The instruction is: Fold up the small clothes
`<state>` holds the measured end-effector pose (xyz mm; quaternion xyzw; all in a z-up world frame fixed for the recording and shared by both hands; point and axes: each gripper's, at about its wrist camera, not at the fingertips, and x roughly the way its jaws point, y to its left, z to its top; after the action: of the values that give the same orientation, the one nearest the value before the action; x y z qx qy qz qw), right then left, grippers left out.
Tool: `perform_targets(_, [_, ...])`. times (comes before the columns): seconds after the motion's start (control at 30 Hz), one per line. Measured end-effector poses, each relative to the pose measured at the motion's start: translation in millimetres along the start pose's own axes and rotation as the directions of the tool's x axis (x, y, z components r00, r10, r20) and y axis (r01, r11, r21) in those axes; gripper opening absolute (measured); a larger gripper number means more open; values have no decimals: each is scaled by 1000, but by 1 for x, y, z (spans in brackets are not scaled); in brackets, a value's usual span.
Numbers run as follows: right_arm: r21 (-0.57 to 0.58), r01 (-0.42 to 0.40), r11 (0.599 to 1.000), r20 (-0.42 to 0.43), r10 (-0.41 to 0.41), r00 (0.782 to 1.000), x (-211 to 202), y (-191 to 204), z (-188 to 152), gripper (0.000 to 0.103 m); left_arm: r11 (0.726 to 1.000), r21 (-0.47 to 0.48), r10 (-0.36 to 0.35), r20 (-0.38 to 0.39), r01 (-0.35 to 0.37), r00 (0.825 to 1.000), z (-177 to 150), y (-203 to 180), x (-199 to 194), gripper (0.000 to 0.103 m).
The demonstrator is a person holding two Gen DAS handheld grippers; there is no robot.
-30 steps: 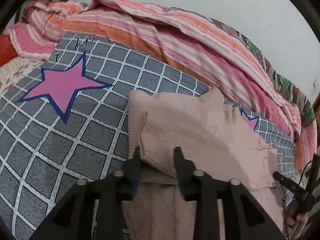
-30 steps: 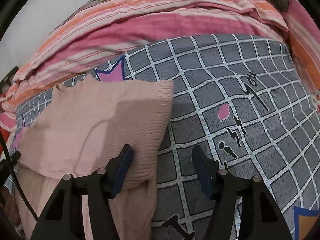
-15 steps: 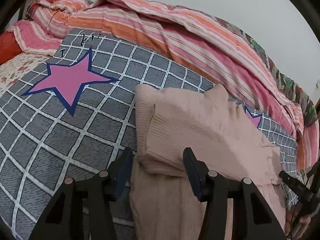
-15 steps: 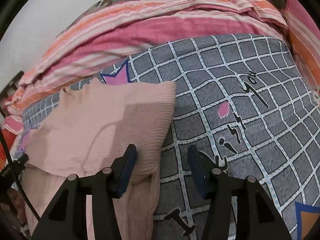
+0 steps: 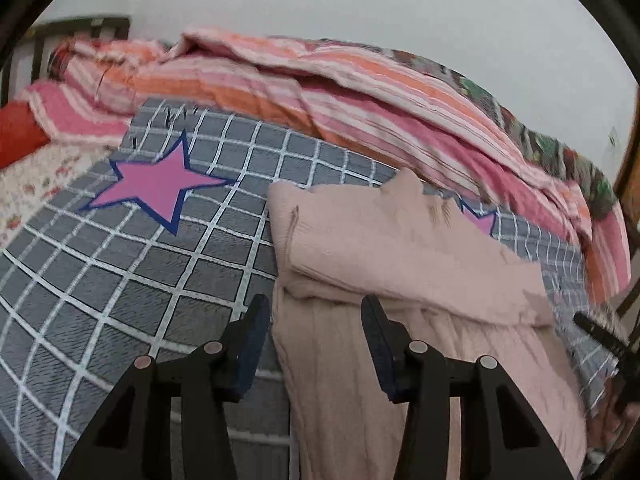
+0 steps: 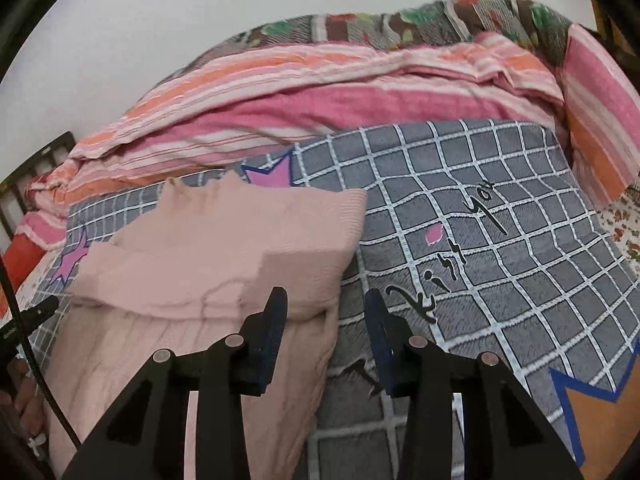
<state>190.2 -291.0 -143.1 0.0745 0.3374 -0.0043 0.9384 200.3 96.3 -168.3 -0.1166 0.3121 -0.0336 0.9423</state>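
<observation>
Left wrist: left gripper [image 5: 312, 344] is hovering low over the near left edge of the pink sweater [image 5: 400, 248], fingers [image 5: 252, 340] having just been closing a bit yet gripping nothing, sweater's lower part lying under the gap. Sweater is lying folded once on the grid blanket [image 5: 120, 280], top half doubled over the bottom half. Pink star [image 5: 156, 188] is sitting left of it, striped quilt [image 5: 360, 104] bunching behind, wall beyond.

Right wrist: right gripper [image 6: 326, 334] is hanging over the sweater's [image 6: 240, 248] near right edge, fingers [image 6: 272, 336] having just been closing, released, only sweater edge and blanket [image 6: 500, 280] under them. Left finger is overlapping the fold; right one is over blanket lettering [image 6: 448, 256]. Quilt [image 6: 320, 104] is lying farther back.
</observation>
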Motion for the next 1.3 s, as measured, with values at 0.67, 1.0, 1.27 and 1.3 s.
perform_targets(0.67, [-50, -84, 995, -86, 80, 993, -119, 2, -128, 41, 996, 5, -89, -66, 90, 994, -120, 22, -102, 62])
perform_targets(1.0, [-74, -93, 993, -75, 87, 993, -131, 12, -178, 36, 997, 20, -73, -115, 76, 991, -156, 17, -117, 53])
perform_targets(1.27, [-96, -126, 987, -94, 117, 989, -125, 22, -185, 6, 994, -5, -108, -110, 108, 988, -161, 13, -119, 7])
perform_targets(1.3, [-107, -120, 987, -78, 112, 991, -128, 22, -185, 5, 993, -25, -118, -97, 117, 988, -159, 17, -121, 6])
